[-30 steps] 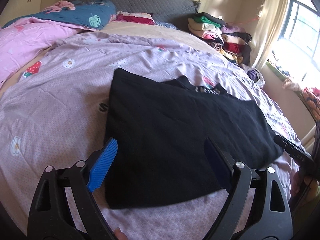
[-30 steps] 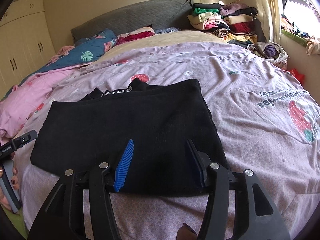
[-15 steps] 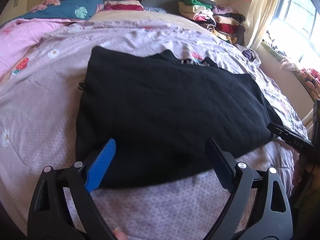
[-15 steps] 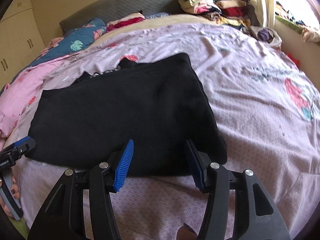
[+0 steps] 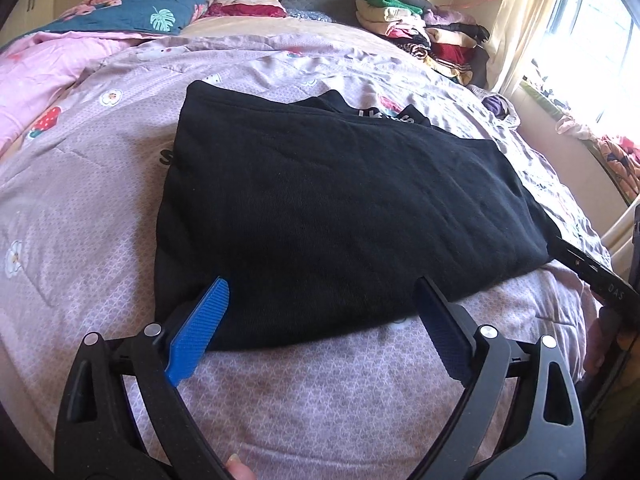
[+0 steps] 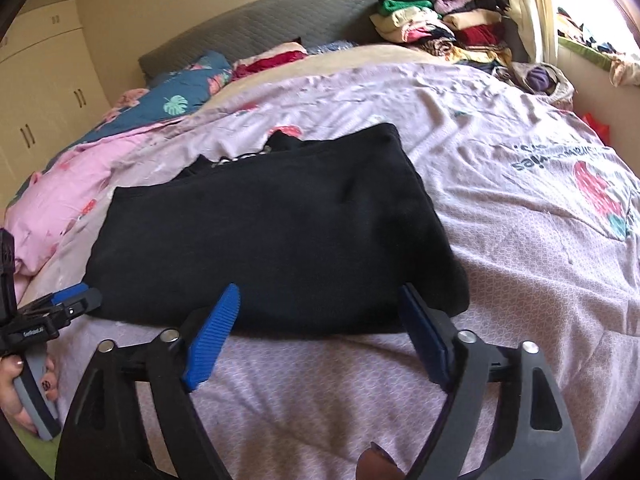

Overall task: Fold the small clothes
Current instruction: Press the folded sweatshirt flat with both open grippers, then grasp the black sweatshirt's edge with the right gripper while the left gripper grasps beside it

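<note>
Now both sets of jaws are opening, empty: left gripper [image 5: 320, 320] and right gripper [image 6: 320, 320] poised at the near edge of the black garment [image 5: 332, 208], lying crosswise on the bedspread [image 5: 80, 208], each equally near.

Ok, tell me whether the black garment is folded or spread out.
Folded: the black garment lies as a compact rectangle, with a second layer and collar print peeking out at its far edge.

A black top [image 5: 336, 216] lies flat on the bed, folded into a wide block. A bit with white letters [image 5: 386, 117] sticks out from its far edge, toward 12 o'clock.
</note>
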Demonstrator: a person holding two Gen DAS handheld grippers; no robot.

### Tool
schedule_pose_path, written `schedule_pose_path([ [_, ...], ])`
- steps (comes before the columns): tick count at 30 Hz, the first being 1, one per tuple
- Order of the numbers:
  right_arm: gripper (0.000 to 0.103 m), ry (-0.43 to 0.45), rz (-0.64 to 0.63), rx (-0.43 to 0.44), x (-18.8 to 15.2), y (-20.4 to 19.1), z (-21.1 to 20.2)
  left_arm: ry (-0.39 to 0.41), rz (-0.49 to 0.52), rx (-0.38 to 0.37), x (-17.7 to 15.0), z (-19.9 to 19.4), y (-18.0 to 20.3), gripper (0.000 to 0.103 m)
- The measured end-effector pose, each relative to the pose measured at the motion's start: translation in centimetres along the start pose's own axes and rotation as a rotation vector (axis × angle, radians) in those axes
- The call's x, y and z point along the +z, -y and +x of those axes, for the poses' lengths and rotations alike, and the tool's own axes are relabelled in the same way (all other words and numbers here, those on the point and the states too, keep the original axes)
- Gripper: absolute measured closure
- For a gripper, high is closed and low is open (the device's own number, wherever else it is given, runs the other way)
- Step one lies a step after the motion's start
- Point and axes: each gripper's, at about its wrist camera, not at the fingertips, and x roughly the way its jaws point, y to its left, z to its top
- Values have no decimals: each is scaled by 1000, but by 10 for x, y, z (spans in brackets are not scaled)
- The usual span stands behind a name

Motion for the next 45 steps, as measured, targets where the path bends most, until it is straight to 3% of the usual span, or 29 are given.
schedule_pose_path([
  [7, 8, 21, -44, 44, -5, -16, -8, 18, -5, -1, -2, -12, -4, 10],
  [25, 7, 47, -191, 41, -14, -62, -15, 39, -56, 42, -6, -27, -39, 10],
  [45, 6, 20, -490, 75, -20, -175, 15, 82, -140, 120, 8, -39, -95, 10],
])
